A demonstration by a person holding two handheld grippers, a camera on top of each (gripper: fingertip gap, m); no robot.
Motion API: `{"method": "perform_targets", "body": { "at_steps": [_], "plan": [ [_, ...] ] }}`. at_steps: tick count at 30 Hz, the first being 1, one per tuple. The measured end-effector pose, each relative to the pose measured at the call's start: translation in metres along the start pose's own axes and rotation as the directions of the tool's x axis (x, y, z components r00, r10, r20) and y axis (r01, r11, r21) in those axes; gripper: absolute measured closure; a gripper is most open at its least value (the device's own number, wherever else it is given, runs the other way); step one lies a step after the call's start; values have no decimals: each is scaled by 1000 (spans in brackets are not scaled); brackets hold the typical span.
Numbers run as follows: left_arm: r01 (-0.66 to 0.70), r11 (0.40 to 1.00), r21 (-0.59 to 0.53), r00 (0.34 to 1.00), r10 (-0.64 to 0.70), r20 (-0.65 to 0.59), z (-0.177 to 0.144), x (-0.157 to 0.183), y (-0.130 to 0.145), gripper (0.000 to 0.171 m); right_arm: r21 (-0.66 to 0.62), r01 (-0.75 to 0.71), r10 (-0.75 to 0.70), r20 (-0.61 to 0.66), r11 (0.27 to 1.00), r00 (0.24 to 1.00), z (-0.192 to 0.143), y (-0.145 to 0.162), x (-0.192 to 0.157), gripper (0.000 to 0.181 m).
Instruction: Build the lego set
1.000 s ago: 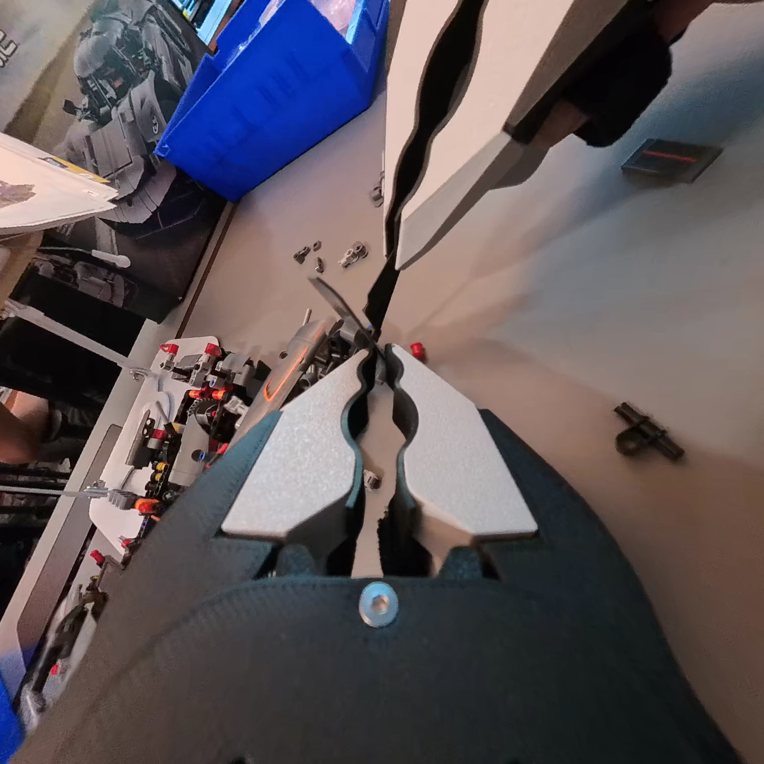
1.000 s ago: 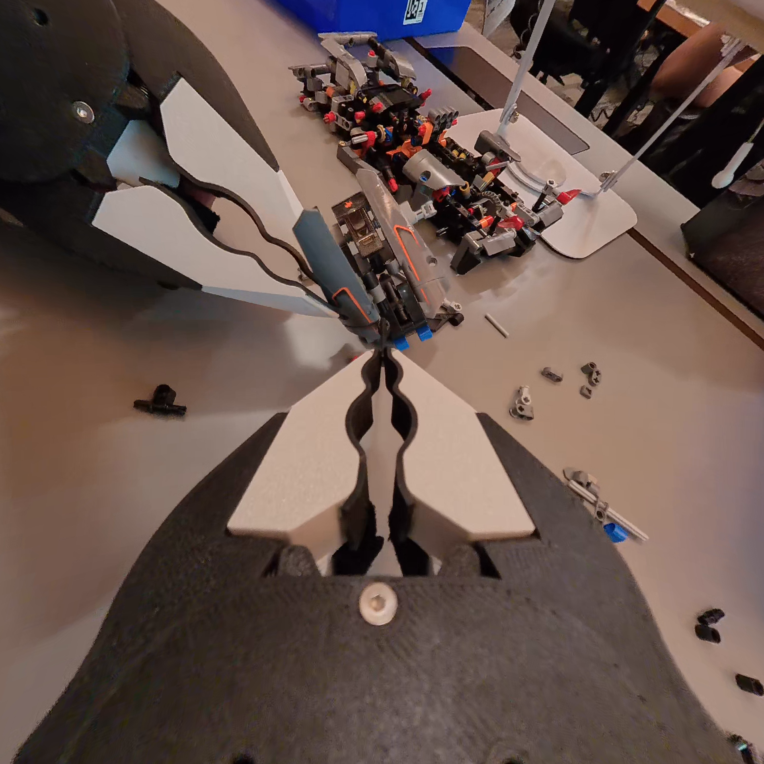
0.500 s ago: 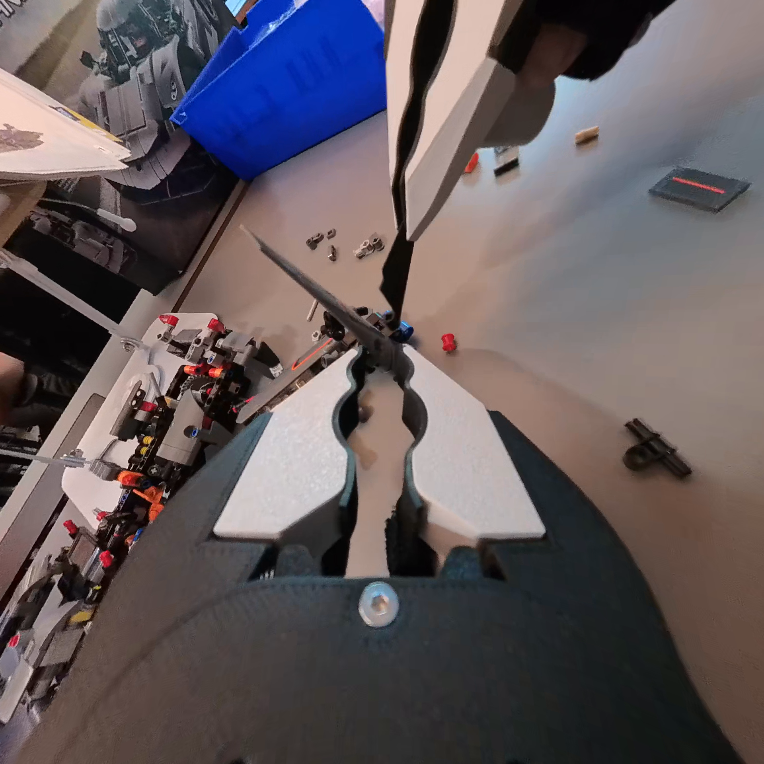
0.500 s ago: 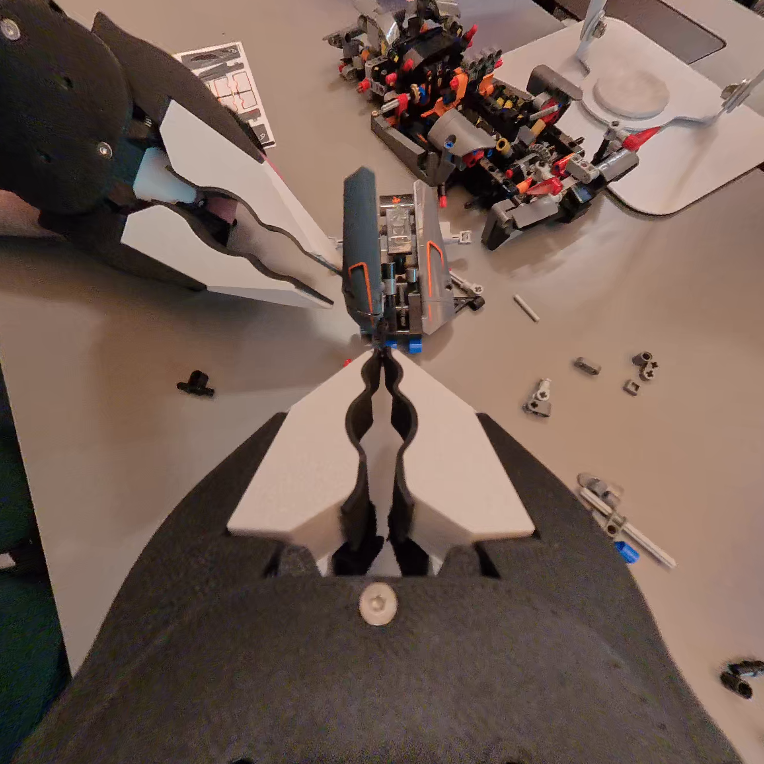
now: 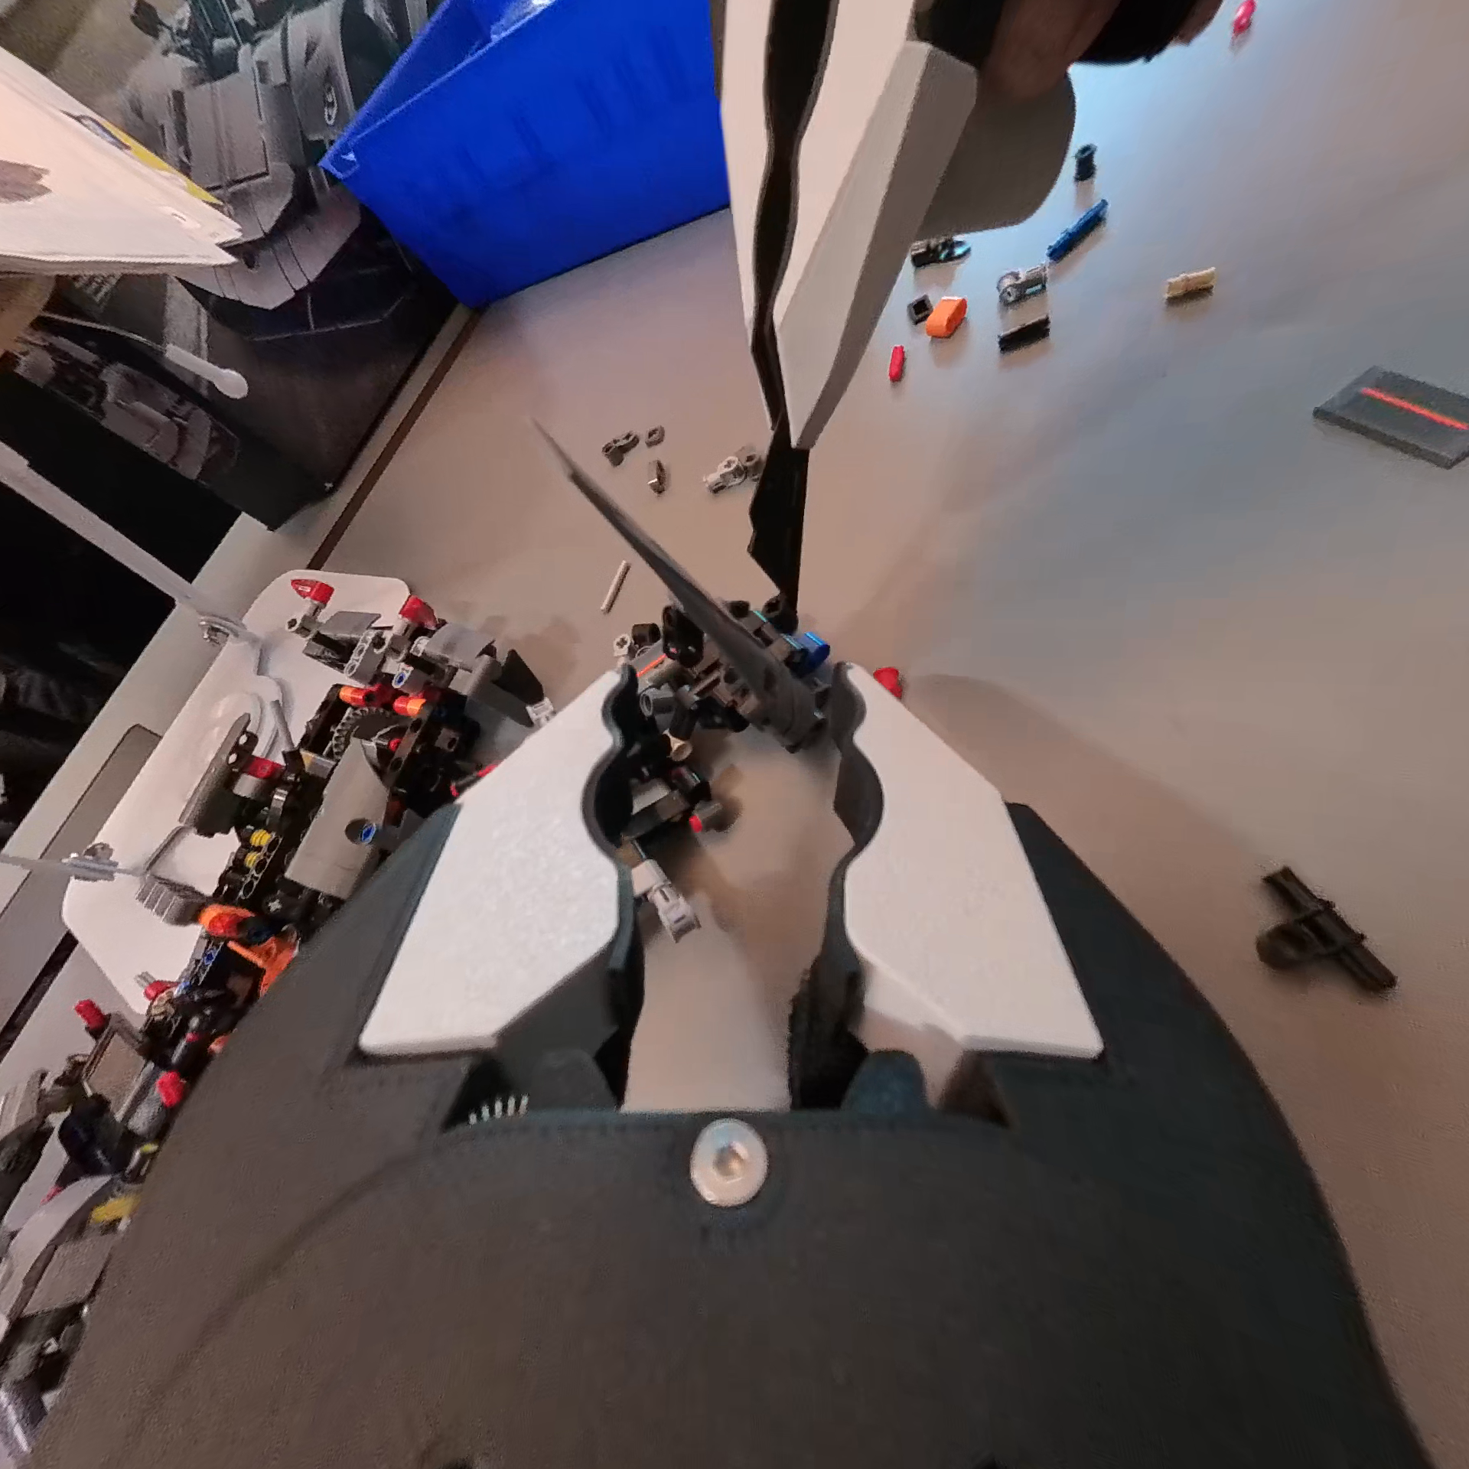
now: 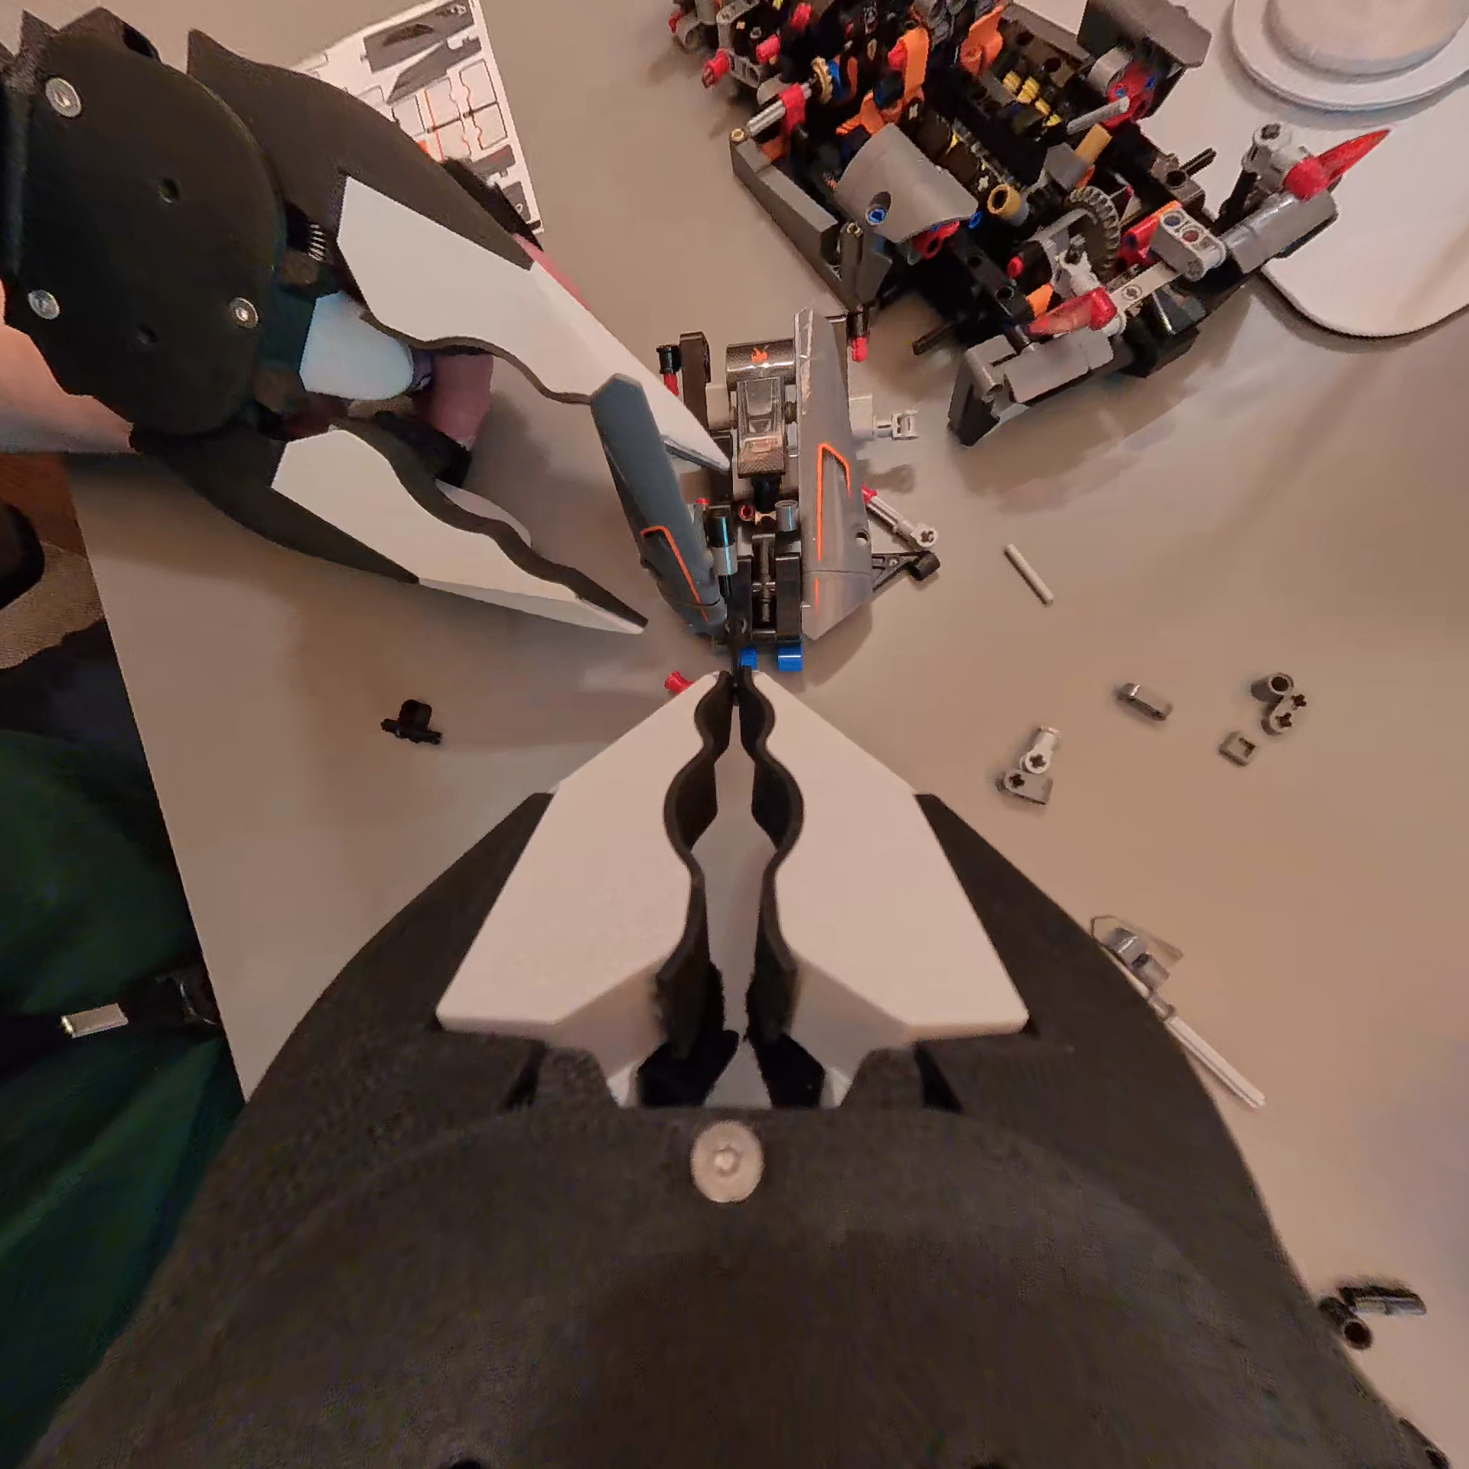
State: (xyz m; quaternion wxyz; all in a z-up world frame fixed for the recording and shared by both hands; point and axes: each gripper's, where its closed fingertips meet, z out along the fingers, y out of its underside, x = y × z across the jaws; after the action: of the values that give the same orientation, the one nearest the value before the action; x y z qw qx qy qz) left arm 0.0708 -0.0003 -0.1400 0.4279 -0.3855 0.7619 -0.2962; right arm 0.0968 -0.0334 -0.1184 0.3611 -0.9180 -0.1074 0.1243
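The small grey and black lego sub-assembly with orange-lined wing panels point(image 6: 763, 509) stands on the beige desk point(image 6: 1113, 835), just beside the larger multicoloured lego chassis point(image 6: 1033, 175) that lies partly on a white stand base point(image 6: 1367, 262); the right gripper point(image 6: 733, 685) has its jaws pressed almost together, pinching a thin black piece at the near end of the sub-assembly, next to two blue pins point(image 6: 769, 658); the left gripper point(image 5: 727, 699) is parted wide, its fingers reaching either side of the dark grey wing panel point(image 6: 656, 509), and whether they press on it cannot be told. Loose small grey connectors point(image 6: 1272, 699) lie scattered on the desk, with a black clip piece point(image 6: 412, 722), a red pin point(image 6: 676, 681) near the right gripper's tips, and a printed sticker sheet point(image 6: 445, 103) farther off; a blue plastic bin point(image 5: 540, 143) sits at the desk's far edge.

The sub-assembly is likely light and stiff yet fragile at its joints; the long wing panels probably hinge or pop off under sideways force, and smooth plastic may slip between hard fingers; a safer hold would be the blocky black core near the blue pins, not the thin panel tips.
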Motion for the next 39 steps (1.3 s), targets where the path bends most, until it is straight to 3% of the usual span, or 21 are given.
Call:
{"method": "perform_targets", "body": {
  "at_steps": [6, 20, 29, 39],
  "plan": [
    [-2, 1000, -3, 1000, 2, -19, 6, 0, 0, 130, -39, 9, -9, 2, 999, 1000, 1, -2, 0, 181],
    [-9, 1000, -16, 1000, 9, -25, 13, -1, 0, 129, 20, 3, -3, 21, 1000, 1000, -2, -3, 8, 181],
    [-41, 999, -4, 999, 41, 9, 11, 0, -2, 143, 50, -12, 8, 71, 999, 997, 1, -3, 7, 181],
    [-31, 999, 15, 999, 31, 41, 7, -4, -4, 137, 68, -35, 29, 92, 997, 995, 0, 0, 9, 181]
  ]
}}
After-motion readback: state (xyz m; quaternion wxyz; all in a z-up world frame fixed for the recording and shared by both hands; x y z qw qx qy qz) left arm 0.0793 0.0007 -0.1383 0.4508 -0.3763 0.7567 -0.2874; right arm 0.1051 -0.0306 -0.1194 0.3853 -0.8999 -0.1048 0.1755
